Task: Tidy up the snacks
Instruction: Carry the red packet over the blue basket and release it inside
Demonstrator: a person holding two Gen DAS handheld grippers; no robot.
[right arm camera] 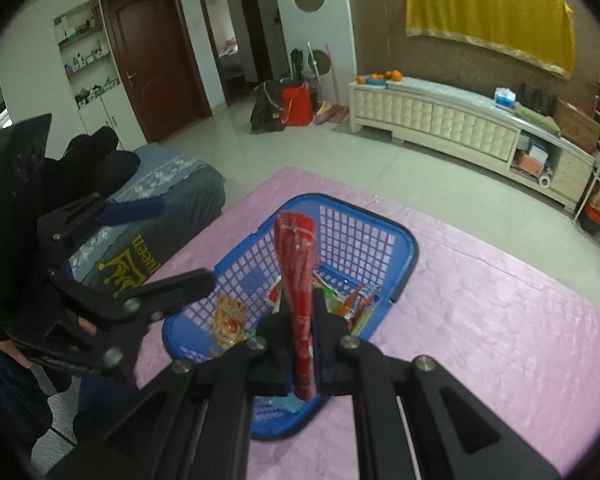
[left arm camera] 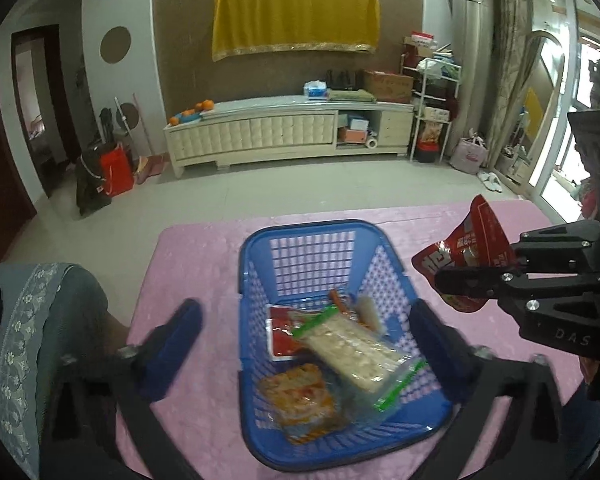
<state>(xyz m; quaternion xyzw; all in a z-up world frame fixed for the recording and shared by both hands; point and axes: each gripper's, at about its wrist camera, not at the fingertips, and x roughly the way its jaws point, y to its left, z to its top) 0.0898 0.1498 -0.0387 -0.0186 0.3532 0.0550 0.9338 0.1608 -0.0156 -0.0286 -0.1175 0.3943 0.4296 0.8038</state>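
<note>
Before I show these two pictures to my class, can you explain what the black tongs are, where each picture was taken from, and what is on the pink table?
There is no robot here: a person holds a pair of black tongs in each hand, and a small wide-angle camera sits on each pair, looking along its fingers. One picture comes from the left tongs, which stand wide open and empty above a blue basket. The other comes from the right tongs, shut on a red snack packet held over the basket. The basket stands on a pink table cover and already holds a clear bag of pale biscuits, an orange packet and a few other snacks.
</note>
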